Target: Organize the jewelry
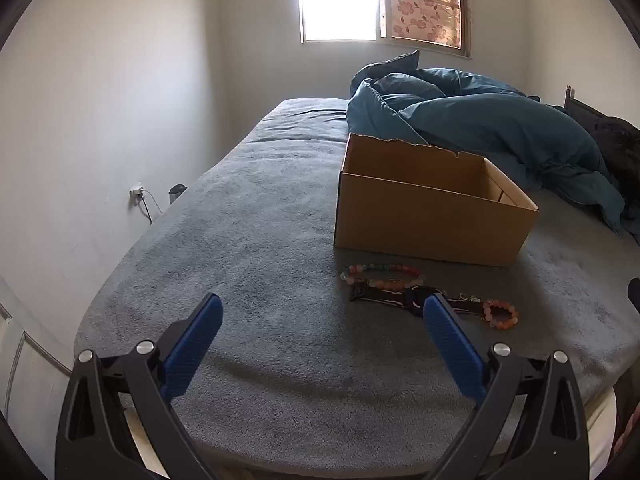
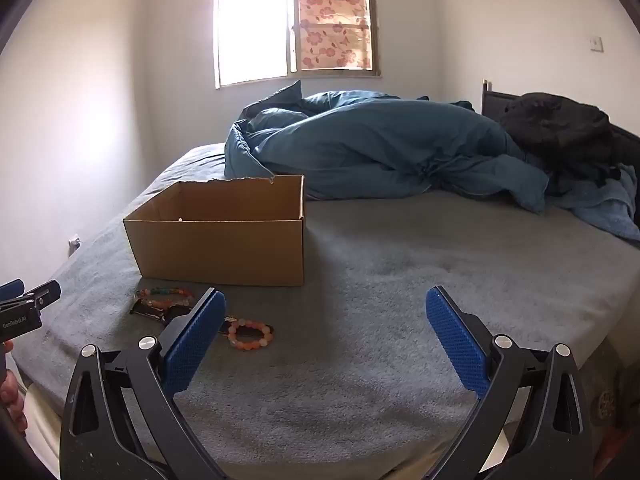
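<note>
- Room: pale walls; one window (image 2: 296,28) at the far end, left pane blown out by daylight, right pane covered with floral-print film; one wall socket (image 1: 136,191) with a cable low on the left wall.
- Bed (image 1: 248,240): one, covered with a grey fleece sheet; serves as the work surface.
- Duvet (image 2: 380,148): one, teal, heaped across the far half of the bed, directly behind the box.
- Dark bundle (image 2: 560,124): one, black fabric, on the far right against the headboard; kind cannot be told.
- Cardboard box (image 1: 428,216): one, open-topped, lid edge torn, standing upright on the sheet between duvet and jewelry; contents not visible.
- Left gripper (image 1: 322,312): blue-padded fingers spread wide apart, holding nothing, poised above the sheet near the bed's front edge; its right finger overlaps the strap in the left wrist view.
- Right gripper (image 2: 326,306): fingers likewise spread wide, holding nothing; its left finger overlaps the jewelry cluster in its own view.
- Jewelry, lying on the sheet just in front of the box, three pieces counted:
  - Dark patterned strap (image 1: 384,298), flat, beneath and between the bracelets.
  - Multicolour bead bracelet (image 1: 382,274), nearest the box, touching the strap.
  - Orange-pink bead bracelet (image 2: 251,334), at the strap's right end.
</note>
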Tool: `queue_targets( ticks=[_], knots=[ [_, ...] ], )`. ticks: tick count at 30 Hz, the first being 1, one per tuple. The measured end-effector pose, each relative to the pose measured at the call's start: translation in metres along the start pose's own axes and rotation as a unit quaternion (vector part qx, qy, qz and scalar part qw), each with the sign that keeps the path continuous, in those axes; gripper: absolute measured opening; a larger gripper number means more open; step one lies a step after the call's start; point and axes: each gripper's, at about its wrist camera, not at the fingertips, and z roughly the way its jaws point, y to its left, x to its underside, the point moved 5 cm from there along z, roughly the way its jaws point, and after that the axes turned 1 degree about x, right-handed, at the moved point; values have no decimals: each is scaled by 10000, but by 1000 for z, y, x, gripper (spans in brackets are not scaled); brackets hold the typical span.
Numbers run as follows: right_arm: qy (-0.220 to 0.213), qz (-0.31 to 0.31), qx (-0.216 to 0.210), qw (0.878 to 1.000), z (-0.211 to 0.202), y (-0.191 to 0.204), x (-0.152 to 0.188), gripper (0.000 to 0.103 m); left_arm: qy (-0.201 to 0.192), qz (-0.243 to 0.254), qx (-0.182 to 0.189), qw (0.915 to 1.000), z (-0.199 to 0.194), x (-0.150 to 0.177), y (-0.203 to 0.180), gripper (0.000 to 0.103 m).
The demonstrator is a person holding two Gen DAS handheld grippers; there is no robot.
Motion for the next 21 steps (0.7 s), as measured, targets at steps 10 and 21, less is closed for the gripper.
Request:
queue_targets(
  ticks=[10,21],
  knots=[
    [29,21,-24,10000,-1,1,1,96,60,65,-18,10000,2,3,-6,98],
    [49,25,-1,10000,-2,0,0,96,88,158,100,9998,6,5,-12,98]
  ],
)
